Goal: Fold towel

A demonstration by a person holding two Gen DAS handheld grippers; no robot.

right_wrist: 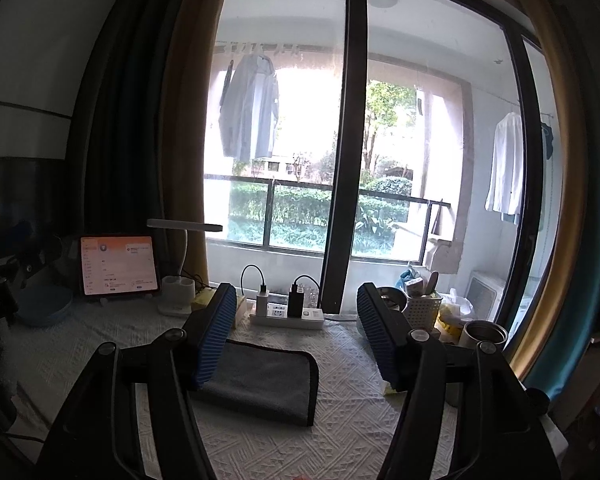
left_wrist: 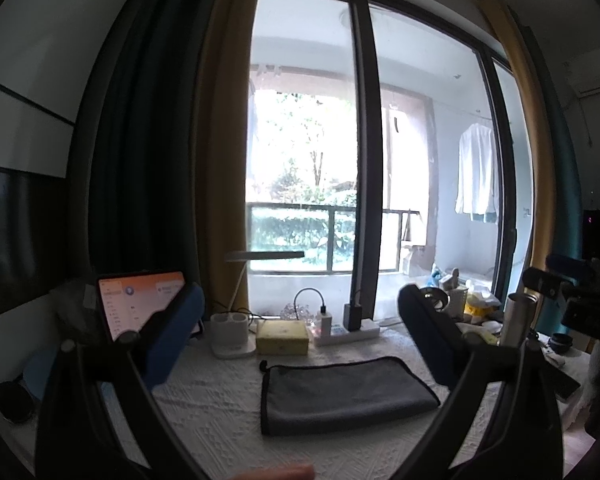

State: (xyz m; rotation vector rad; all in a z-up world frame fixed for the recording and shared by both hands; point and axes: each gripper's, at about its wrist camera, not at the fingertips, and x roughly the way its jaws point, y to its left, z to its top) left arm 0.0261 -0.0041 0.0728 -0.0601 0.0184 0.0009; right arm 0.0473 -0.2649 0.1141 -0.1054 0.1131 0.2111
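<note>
Between your spread left gripper (left_wrist: pixel 300 328) and right gripper (right_wrist: pixel 296 328) lies the soft, limp towel (left_wrist: pixel 346 394); pinch its bound corners.

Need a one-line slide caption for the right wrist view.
Open right gripper hovers above a folded grey towel on the white textured tablecloth, facing the balcony window.

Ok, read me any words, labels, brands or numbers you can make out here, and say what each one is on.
No text here can be read.
Tablet: its lit screen shows rows of text and icons, too small and blurred to read.
Power strip: faint markings, unreadable.
Yellow box: no legible label.
Grey towel: no print or tag text visible.
</note>
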